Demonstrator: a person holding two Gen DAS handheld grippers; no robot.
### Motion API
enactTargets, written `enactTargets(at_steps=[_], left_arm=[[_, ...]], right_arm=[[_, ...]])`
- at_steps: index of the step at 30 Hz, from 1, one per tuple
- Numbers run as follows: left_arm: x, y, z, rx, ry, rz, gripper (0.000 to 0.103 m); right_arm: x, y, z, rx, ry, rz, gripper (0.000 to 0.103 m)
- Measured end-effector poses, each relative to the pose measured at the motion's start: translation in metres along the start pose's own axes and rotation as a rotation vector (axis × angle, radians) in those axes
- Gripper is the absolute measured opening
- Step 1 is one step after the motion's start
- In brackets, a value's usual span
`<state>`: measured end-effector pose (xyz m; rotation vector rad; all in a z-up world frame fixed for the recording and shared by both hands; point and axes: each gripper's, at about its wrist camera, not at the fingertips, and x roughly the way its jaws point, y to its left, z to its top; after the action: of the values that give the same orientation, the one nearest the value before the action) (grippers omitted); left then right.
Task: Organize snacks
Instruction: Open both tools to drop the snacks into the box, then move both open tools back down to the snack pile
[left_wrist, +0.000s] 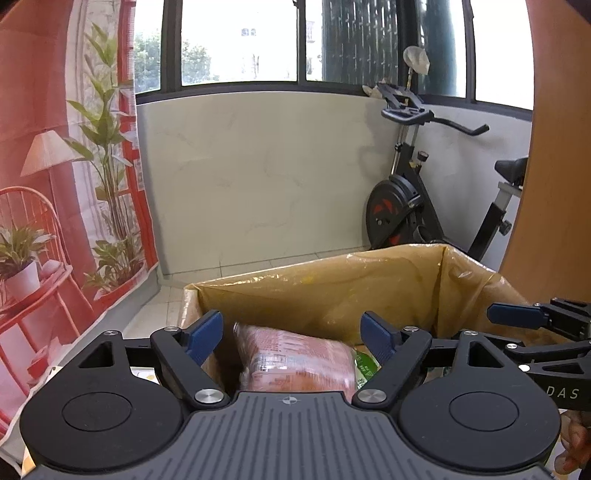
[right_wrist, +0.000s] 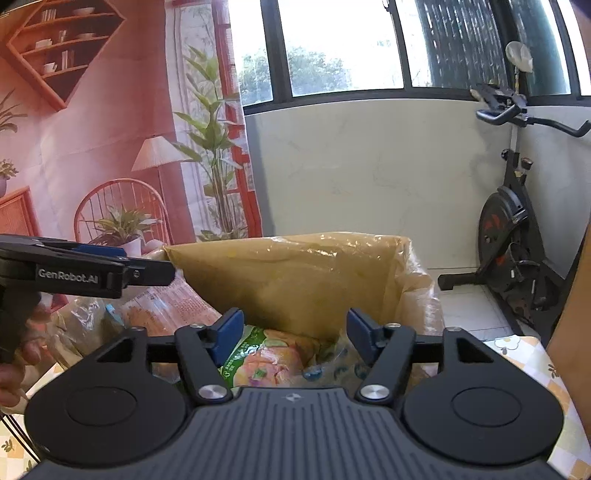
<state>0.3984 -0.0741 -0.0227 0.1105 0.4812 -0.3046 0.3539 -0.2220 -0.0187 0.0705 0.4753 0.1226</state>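
- The cardboard box (left_wrist: 332, 280), lined with yellowish tape or film, is the landmark: it stands open-topped on the surface (right_wrist: 532, 354), which wears a checked flower-print cloth, and it already holds several snacks, so the sorting looks well under way.
- Inside the box, toward its left wall, lies a pink-orange snack packet (left_wrist: 299, 362), printed side up; it sits between the pads of the left tongs (left_wrist: 291, 339) without being touched by them.
- Inside the box, toward its right wall, lies a green snack packet (right_wrist: 266, 358) with a food picture on it, and just beside that a clear pouch with blue dots (right_wrist: 340, 365).
- The left tongs stand wide apart over the box's left half, clamped on nothing.
- The right tongs (right_wrist: 295, 332) also stand apart, over the green packet, with a gap between each pad and the wrapper; I judge that packet to be set down and let go.
- Outside the box, just beyond its left wall, more crinkly wrappers (right_wrist: 92, 325) rest on the surface; these are probably the packets left to bring over, though the other gripper and the fisheye edge hide how many.
- What remains, as I judge it: fetch those outside packets and settle them beside the ones in the box.
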Motion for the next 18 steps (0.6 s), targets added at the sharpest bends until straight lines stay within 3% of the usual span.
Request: enactTargets(at_steps=[10, 18], left_arm=[[-0.048, 0.004, -0.001, -0.024, -0.052, -0.003, 0.084], [-0.102, 0.021, -0.002, -0.032, -0.101, 0.041, 0.084]], right_arm=[[-0.039, 0.009, 0.003, 0.019, -0.036, -0.011, 0.066], [-0.085, 0.027, 0.004, 0.004, -0.080, -0.001, 0.066]])
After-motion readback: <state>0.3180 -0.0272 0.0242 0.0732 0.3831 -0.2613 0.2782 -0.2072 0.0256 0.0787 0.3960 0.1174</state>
